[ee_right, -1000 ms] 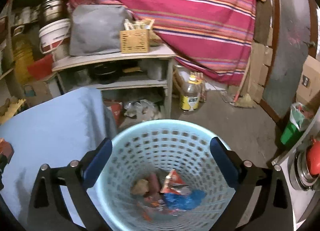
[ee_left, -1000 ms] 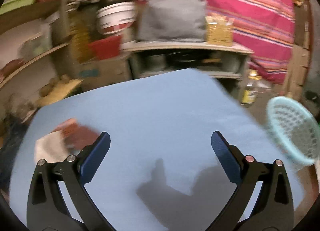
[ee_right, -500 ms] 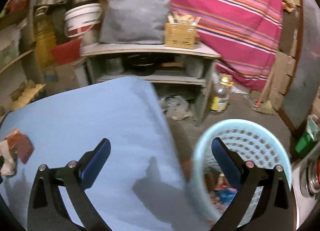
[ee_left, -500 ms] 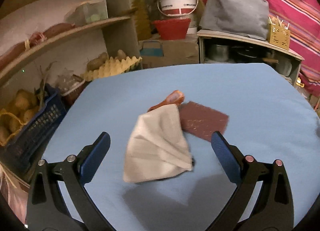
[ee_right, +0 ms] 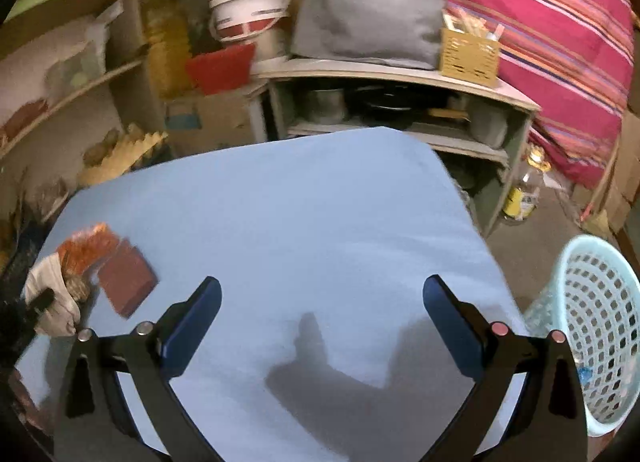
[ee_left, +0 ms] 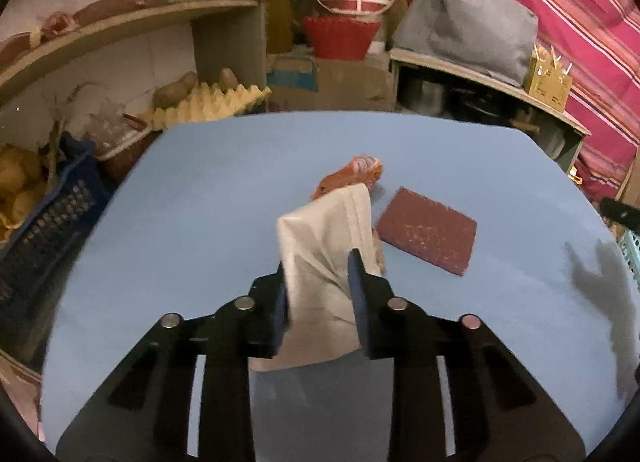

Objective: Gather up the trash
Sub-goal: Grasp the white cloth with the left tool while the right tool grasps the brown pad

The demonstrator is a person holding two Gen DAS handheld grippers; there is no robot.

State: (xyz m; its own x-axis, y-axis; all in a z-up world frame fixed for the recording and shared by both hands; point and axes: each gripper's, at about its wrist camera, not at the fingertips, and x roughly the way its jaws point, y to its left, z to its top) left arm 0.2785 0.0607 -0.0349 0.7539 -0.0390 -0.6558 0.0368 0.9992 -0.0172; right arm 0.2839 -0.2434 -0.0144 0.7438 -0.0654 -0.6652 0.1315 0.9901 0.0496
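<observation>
A crumpled white paper [ee_left: 320,230] stands on the blue table [ee_left: 220,202]. My left gripper [ee_left: 318,266] has its jaws closing, and the pads press on the paper from both sides. Behind the paper lies an orange wrapper [ee_left: 352,174], and to its right a flat brown pad [ee_left: 428,236]. In the right wrist view the same paper [ee_right: 52,282], wrapper [ee_right: 88,246] and pad [ee_right: 126,282] sit at the far left. My right gripper [ee_right: 322,284] hangs open over bare tabletop with nothing between its fingers. The light blue basket [ee_right: 592,322] stands on the floor past the table's right edge, holding some trash.
Shelves with food and an egg tray [ee_left: 208,102] line the left side, with a dark blue crate [ee_left: 44,222] at the table's left edge. A low shelf unit [ee_right: 400,102] with pots stands behind the table. An oil bottle [ee_right: 524,194] is on the floor.
My left gripper swung left to the white paper and its jaws came together around it. My right gripper moved from above the basket to over the table.
</observation>
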